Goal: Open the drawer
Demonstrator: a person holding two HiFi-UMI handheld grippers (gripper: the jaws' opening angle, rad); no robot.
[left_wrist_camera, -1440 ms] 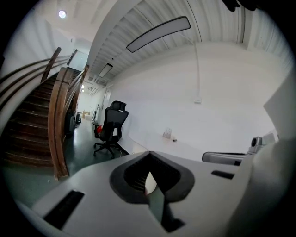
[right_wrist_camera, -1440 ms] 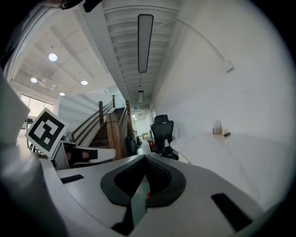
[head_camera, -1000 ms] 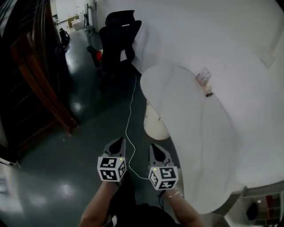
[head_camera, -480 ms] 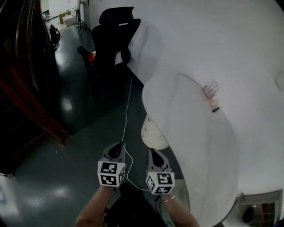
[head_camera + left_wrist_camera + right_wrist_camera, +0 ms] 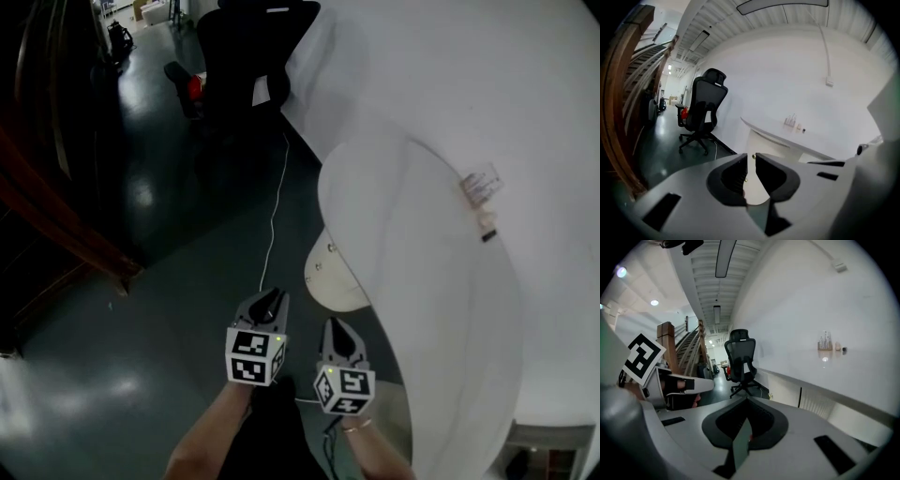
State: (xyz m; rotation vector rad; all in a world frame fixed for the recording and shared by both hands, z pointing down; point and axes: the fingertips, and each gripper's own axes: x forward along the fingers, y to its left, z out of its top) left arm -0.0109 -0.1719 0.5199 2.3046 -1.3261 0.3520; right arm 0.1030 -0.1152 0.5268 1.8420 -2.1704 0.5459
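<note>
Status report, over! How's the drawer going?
Left gripper just opening, empty; right gripper shut, empty. Drawer untouched, ahead. White cable on floor beside.

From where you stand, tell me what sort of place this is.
Probably an office interior: a black swivel chair on a dark glossy floor, a long white curved desk, and a wooden stair rail beside a corridor.

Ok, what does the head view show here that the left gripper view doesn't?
Only the head view: the person's forearms and the square markers on the cubes of the left tool and right tool. Only the left gripper view: the ceiling light, and the left tool's jaws, which have just been opening and stand slightly apart with nothing between them. Both: the black chair, the white desk and the drawer unit under it.
</note>
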